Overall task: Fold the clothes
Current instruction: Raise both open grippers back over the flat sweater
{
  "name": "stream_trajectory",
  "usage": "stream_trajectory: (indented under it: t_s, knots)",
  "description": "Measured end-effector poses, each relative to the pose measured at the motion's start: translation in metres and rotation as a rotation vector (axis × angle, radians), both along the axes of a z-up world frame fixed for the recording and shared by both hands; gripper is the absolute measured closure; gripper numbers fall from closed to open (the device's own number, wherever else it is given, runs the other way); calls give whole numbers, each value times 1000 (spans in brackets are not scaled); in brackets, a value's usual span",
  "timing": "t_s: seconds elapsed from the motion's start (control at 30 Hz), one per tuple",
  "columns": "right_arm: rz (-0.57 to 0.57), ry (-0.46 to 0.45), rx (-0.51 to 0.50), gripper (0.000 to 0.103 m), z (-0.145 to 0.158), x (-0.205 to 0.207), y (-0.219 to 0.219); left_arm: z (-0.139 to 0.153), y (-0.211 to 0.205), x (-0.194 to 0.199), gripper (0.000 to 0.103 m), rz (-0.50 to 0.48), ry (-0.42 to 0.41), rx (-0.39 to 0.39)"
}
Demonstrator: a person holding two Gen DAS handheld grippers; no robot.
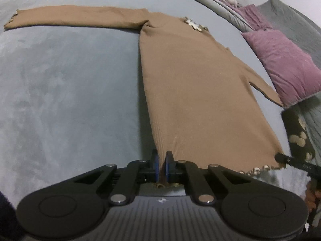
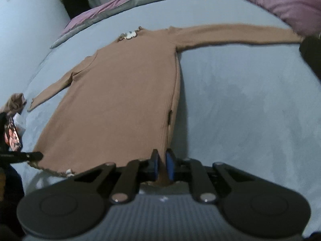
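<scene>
- Spread flat on a pale blue-grey bed cover (image 1: 66, 92): a tan ribbed long-sleeved top (image 1: 192, 84), hem toward the cameras, neck toward the far side.
- In the left wrist view, one sleeve (image 1: 76, 17) stretched out straight to the left; the other sleeve (image 1: 258, 74) angled off right, its cuff reaching a purple pillow (image 1: 284, 62).
- At the neckline (image 1: 195, 24), a wavy edge with pale whitish patches; too blurred to tell whether a label, nothing readable there.
- Along the hem (image 1: 256, 169), a frilled edge with more pale spots.
- Left gripper (image 1: 163, 165) clenched on the hem's left corner, tan cloth pinched between the blue pads (image 1: 157, 165).
- Right gripper (image 2: 163, 165) likewise clamped on the hem's right corner, brown fabric squeezed between its blue pads (image 2: 170, 165).
- Tip of the right gripper seen at the right edge of the left wrist view, on the hem's other corner, faint pale marks on its black finger, not legible.
- A small white mark on each gripper's ribbed grey body (image 1: 160, 200), too small to read.
- Behind the top, a grey and purple quilt (image 2: 112, 6) bunched along the far edge of the bed.
- At the left edge of the right wrist view, a dark printed item (image 2: 12, 136) with reddish pattern, no legible writing.
</scene>
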State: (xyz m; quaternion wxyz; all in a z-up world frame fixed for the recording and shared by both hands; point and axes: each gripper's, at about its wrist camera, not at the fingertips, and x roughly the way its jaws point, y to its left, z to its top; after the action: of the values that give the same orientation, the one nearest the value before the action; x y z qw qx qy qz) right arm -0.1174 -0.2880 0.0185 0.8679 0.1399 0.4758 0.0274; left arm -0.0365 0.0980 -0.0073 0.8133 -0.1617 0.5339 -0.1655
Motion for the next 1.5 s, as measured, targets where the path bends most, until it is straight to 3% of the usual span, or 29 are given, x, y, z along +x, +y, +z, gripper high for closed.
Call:
stream_trajectory:
  t_s: [0.17, 0.37, 0.5, 0.57, 0.83, 0.97, 1.07, 1.17, 1.5]
  knots:
    - [4, 52, -39, 94, -5, 6, 0, -18, -11, 0, 97, -51, 27, 101]
    - [-6, 138, -44, 88, -36, 15, -3, -20, -24, 0, 88, -136, -28, 207]
    - [-7, 118, -85, 68, -31, 16, -4, -12, -23, -1, 74, -146, -65, 255]
    - [-3, 92, -91, 57, -25, 17, -6, -8, -24, 2, 73, -138, -81, 275]
    - [11, -8, -140, 42, -4, 49, 1, 8, -48, 29, 51, -122, -188, 288]
    - [17, -50, -162, 26, -4, 78, 13, 5, -68, 50, 20, -138, -230, 297]
    - [22, -80, -183, 15, -6, 101, 23, 1, -83, 69, 10, -149, -246, 299]
    - [33, -117, -214, 0, -10, 121, 34, -6, -97, 90, 6, -143, -260, 303]
    - [56, -210, -248, 0, -37, 192, 54, -21, -134, 144, 3, -143, -434, 331]
